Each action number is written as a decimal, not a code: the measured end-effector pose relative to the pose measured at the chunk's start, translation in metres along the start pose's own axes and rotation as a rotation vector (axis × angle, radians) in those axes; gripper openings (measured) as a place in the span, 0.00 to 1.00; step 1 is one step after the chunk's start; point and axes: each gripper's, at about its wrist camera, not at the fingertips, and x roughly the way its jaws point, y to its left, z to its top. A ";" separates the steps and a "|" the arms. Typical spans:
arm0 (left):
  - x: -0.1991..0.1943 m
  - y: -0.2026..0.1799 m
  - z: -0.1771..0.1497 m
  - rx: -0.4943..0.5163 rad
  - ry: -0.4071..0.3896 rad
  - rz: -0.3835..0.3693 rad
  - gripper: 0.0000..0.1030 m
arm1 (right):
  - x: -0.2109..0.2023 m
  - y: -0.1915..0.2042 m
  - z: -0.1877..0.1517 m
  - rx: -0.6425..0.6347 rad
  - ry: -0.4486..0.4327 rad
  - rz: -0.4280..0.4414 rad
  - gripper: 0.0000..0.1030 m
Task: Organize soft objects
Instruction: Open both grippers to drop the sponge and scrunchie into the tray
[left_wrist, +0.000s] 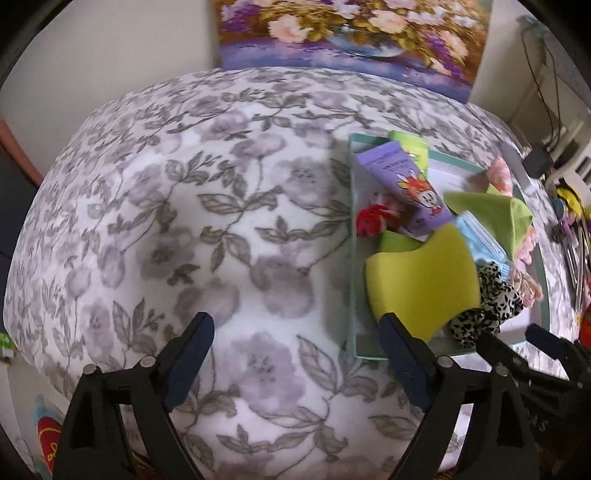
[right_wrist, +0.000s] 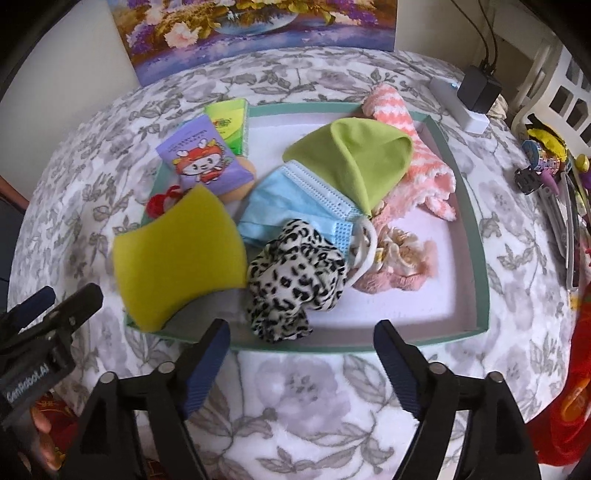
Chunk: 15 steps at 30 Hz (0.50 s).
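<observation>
A shallow green-rimmed tray (right_wrist: 476, 221) on the floral cloth holds soft things: a yellow sponge (right_wrist: 177, 258), a leopard-print scrunchie (right_wrist: 291, 280), a blue face mask (right_wrist: 291, 210), a lime green cloth (right_wrist: 365, 162), a pink-and-white fuzzy sock (right_wrist: 417, 155), a pink scrunchie (right_wrist: 399, 258), a purple tissue pack (right_wrist: 203, 158), a green pack (right_wrist: 227, 122) and a red item (right_wrist: 159, 203). My right gripper (right_wrist: 301, 350) is open and empty at the tray's near rim. My left gripper (left_wrist: 295, 350) is open and empty over bare cloth, left of the tray (left_wrist: 352, 229); the sponge (left_wrist: 421, 277) lies by its right finger.
A flower painting (right_wrist: 258, 26) leans on the wall behind the table. A white power strip with a black plug (right_wrist: 469, 99) and a pile of small toys and tools (right_wrist: 554, 166) lie right of the tray. The floral cloth (left_wrist: 184, 221) spreads to the left.
</observation>
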 end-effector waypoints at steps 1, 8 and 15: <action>-0.001 0.004 0.000 -0.014 -0.004 0.002 0.93 | -0.002 0.002 -0.002 -0.002 -0.007 -0.002 0.90; -0.010 0.016 -0.003 -0.067 -0.008 -0.021 0.98 | -0.022 0.011 -0.008 -0.004 -0.077 -0.045 1.00; -0.024 0.019 -0.008 -0.064 -0.011 -0.037 0.98 | -0.037 0.012 -0.013 0.009 -0.104 -0.052 1.00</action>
